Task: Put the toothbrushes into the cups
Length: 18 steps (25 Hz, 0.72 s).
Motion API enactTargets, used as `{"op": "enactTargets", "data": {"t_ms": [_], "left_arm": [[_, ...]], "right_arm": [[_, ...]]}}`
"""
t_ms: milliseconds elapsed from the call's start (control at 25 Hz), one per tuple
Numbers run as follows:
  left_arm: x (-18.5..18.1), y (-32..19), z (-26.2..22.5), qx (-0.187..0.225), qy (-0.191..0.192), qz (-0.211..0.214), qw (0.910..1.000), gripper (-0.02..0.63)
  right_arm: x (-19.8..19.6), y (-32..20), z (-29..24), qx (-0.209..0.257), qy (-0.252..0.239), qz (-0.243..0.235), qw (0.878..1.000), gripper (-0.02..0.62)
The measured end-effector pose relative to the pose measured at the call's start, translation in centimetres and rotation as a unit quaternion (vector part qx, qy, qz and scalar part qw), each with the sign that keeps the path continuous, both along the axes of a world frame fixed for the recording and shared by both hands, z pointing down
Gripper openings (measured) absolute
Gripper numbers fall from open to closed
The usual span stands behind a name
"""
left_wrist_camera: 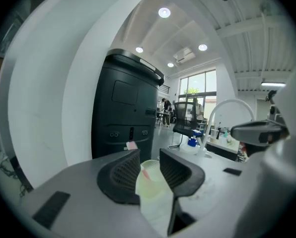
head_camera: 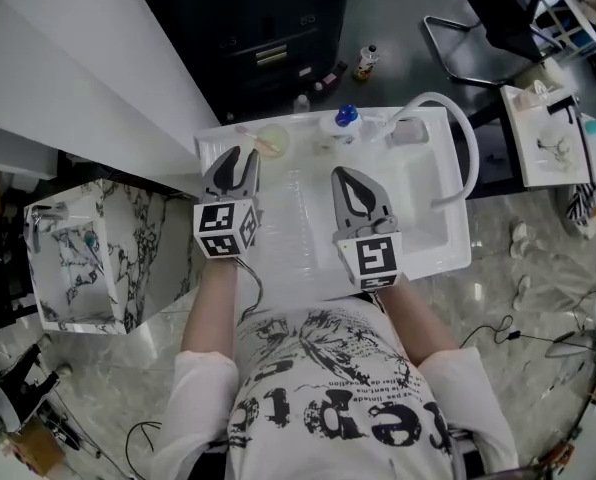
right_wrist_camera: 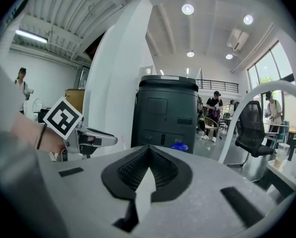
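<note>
A pale translucent cup (head_camera: pixel 272 140) stands at the back of the white washstand (head_camera: pixel 308 268), with a pink toothbrush (left_wrist_camera: pixel 144 172) leaning inside it. My left gripper (head_camera: pixel 236 156) is just short of the cup on its near-left side. In the left gripper view the left gripper (left_wrist_camera: pixel 149 152) is open and the cup (left_wrist_camera: pixel 150 185) shows through the gap, untouched by either pad. My right gripper (head_camera: pixel 343 175) hovers over the middle of the washstand. In its own view the right gripper (right_wrist_camera: pixel 149 148) is shut with nothing in it.
A blue-capped bottle (head_camera: pixel 346 117) and a curved white faucet (head_camera: pixel 460 138) stand at the back right, beside the sink basin (head_camera: pixel 423 213). A dark cabinet (head_camera: pixel 268 28) rises behind the washstand. A white wall panel (head_camera: pixel 88 68) and a marble-patterned box (head_camera: pixel 78 258) are on the left.
</note>
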<state>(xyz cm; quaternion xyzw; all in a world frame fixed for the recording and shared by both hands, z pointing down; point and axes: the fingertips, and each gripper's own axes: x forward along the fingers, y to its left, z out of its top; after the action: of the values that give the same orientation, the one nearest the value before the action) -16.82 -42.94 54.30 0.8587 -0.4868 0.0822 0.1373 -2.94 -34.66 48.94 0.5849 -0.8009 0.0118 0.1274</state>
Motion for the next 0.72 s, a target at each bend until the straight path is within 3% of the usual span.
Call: {"op": "enactTargets", "data": {"t_ms": [120, 360, 720], "left_arm": [[-0.8, 1.1, -3.3, 0.040, 0.003, -0.015, 0.9991, 0.053], [-0.9, 4.3, -10.3, 0.120, -0.001, -0.006, 0.9927, 0.028], [-1.4, 9.0, -14.7, 0.162, 0.009, 0.022, 0.9865, 0.011]], "right_arm": [[-0.4, 0.8, -0.9, 0.012, 0.000, -0.004, 1.000, -0.008], [-0.7, 2.6, -2.7, 0.026, -0.005, -0.012, 1.000, -0.008], [-2.4, 4.1, -4.4, 0.046, -0.024, -0.039, 0.998, -0.008]]}}
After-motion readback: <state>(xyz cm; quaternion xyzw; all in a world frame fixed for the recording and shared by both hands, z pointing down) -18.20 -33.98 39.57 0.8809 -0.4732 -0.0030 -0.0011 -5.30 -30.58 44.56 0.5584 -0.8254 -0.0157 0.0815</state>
